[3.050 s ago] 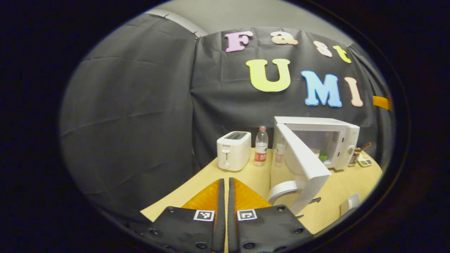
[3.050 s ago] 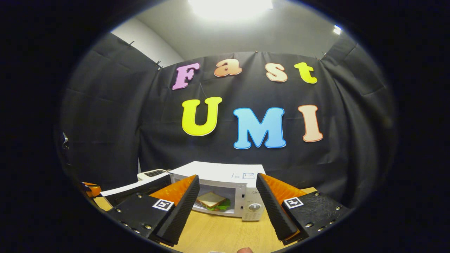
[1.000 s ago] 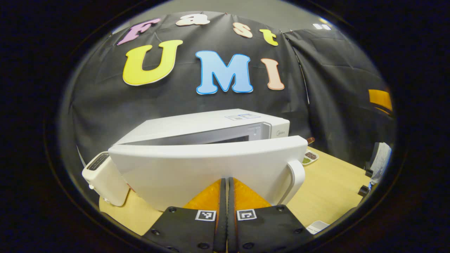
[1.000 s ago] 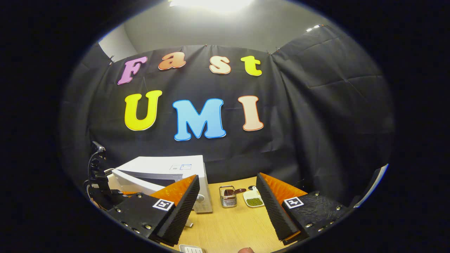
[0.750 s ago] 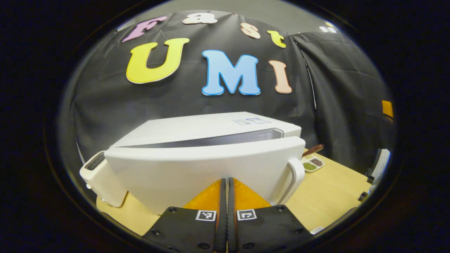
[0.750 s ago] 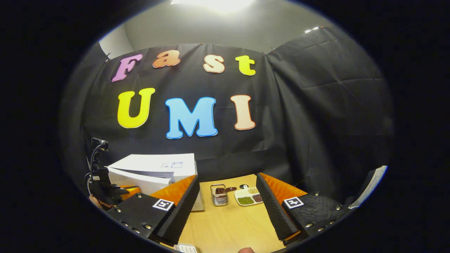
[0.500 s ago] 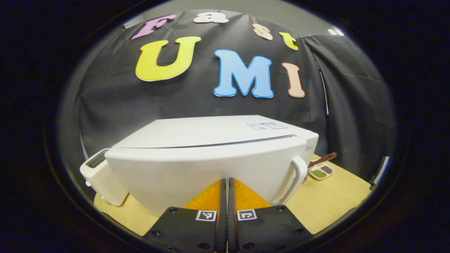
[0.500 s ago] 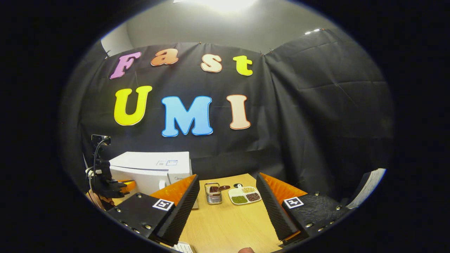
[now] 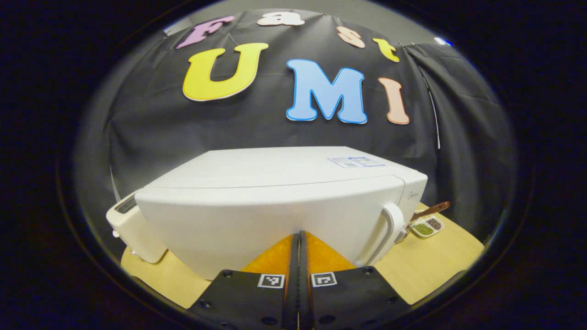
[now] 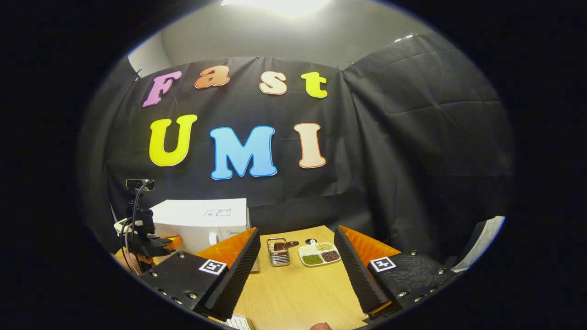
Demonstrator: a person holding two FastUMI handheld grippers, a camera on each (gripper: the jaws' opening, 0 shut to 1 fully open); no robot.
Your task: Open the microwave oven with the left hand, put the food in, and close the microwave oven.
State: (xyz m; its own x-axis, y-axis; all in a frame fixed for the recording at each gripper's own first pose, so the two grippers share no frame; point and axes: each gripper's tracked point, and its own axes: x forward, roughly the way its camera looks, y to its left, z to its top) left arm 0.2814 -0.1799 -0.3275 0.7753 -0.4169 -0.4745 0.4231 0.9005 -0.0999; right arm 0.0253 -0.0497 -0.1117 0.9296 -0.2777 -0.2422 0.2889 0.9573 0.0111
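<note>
The left gripper (image 9: 299, 238), fingers pressed together and gripping nothing, is touching the door of the microwave oven (image 9: 275, 192), which is sitting closed on the table (image 10: 293, 293). The right gripper (image 10: 297, 261) is hanging wide apart and empty, to the right of the microwave oven.

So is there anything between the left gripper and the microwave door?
No, nothing visible. The left gripper, jaws together, sits right up against the microwave door, which looks closed. The toaster stands off to the side.

one microwave (image 9: 275, 192), one toaster (image 9: 133, 229), one divided dish (image 10: 319, 255), one wire basket (image 10: 278, 253)
</note>
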